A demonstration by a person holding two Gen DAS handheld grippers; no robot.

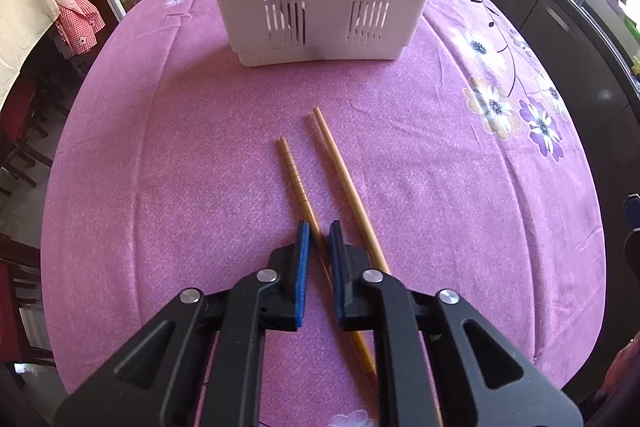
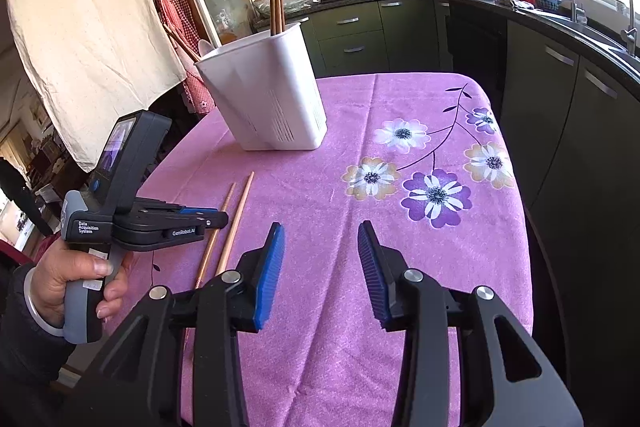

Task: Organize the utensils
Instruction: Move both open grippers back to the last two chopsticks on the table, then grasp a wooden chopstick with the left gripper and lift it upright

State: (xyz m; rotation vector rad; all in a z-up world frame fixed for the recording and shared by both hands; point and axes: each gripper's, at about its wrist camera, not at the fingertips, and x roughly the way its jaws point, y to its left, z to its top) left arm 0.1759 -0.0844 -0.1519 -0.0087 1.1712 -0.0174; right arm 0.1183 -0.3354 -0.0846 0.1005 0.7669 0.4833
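Two wooden chopsticks lie side by side on the pink flowered tablecloth (image 1: 200, 167). My left gripper (image 1: 320, 229) is shut on the grooved chopstick (image 1: 294, 179), its blue pads clamped on the shaft near the middle. The plain chopstick (image 1: 344, 179) lies free just right of that gripper. Behind them stands a white slotted utensil holder (image 1: 320, 7). In the right wrist view the holder (image 2: 264, 95) has several dark chopsticks (image 2: 276, 3) upright in it. There the left gripper (image 2: 222, 219) reaches over the grooved chopstick (image 2: 230, 193). My right gripper (image 2: 320, 231) hovers open over the cloth, with nothing between its pads.
A person's hand (image 2: 72, 275) grips the left tool's handle at the table's left edge. Dark kitchen cabinets (image 2: 560, 107) run close along the right side. A cream cloth (image 2: 80, 27) and a red checked apron (image 2: 172, 11) hang at the back left. Chairs (image 1: 20, 155) stand left.
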